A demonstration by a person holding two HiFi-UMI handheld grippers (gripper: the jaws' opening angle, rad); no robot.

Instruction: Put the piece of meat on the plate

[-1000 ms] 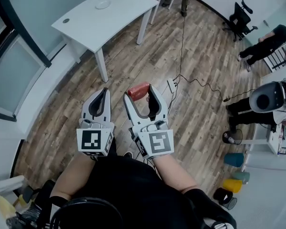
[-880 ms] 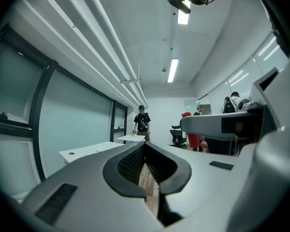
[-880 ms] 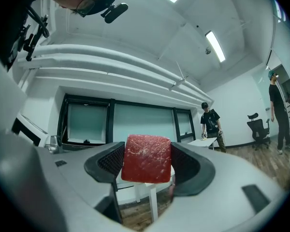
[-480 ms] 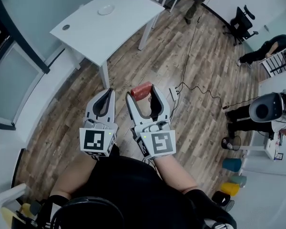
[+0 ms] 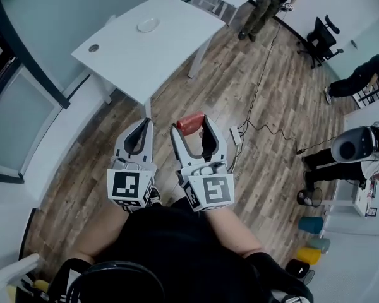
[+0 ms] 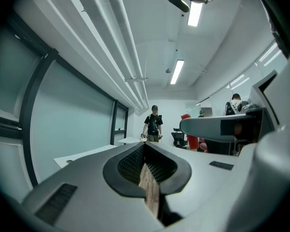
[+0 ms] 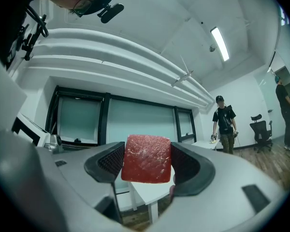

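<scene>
With our right gripper (image 5: 192,128) clenched on the meat (image 7: 147,158) and our left gripper (image 5: 145,125) closed on nothing, we should hold the squeeze steady and carry it level toward the plate (image 5: 148,24) on the table (image 5: 170,43) at 11 o'clock.

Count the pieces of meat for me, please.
1: the piece of meat is clamped between the right gripper's fingers, above the wooden floor. None shows elsewhere.

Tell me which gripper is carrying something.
The right gripper: its jaws clamp the red square piece of meat. The left gripper is shut, empty.
</scene>
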